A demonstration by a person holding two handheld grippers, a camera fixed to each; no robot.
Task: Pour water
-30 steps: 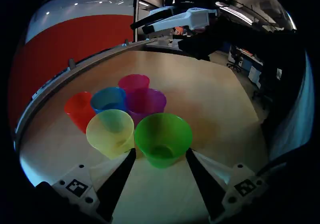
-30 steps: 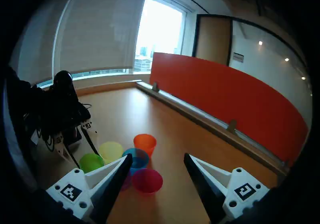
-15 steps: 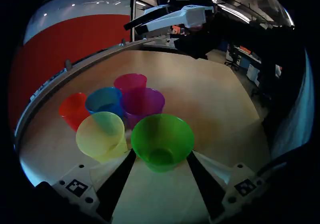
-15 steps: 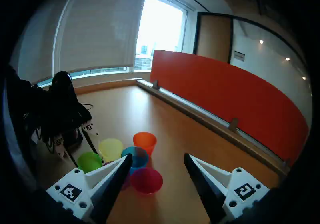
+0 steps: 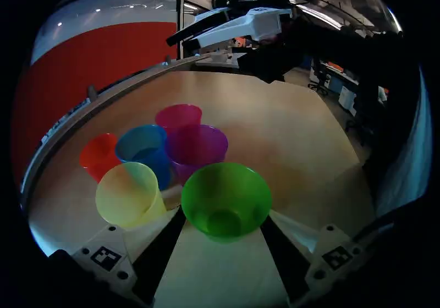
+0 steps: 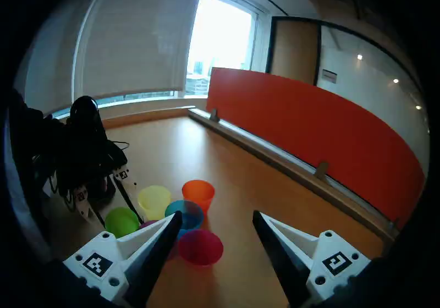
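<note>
Six plastic cups stand clustered on the wooden tabletop (image 5: 291,126). In the left gripper view the green cup (image 5: 226,201) is nearest, sitting between the spread fingers of the left claw (image 5: 223,218). Its wide rim covers both fingertips, so whether they touch its wall cannot be told; the claw looks released rather than clenched. Just beside it is the yellow cup (image 5: 126,194), leaning outward, its lower side cut off by the claw's finger. Behind these two come the blue cup (image 5: 142,149), the purple cup (image 5: 197,145), the pink cup (image 5: 177,116) and the orange cup (image 5: 97,155), each partly hidden by the one in front. Something dark lies low in the blue cup, but whether it is water is hard to make out.

In the right gripper view the right claw (image 6: 215,215) hangs above the tabletop, released, fingers wide. One finger covers most of the purple cup. A red partition (image 6: 330,137) runs along the far edge of the tabletop.
</note>
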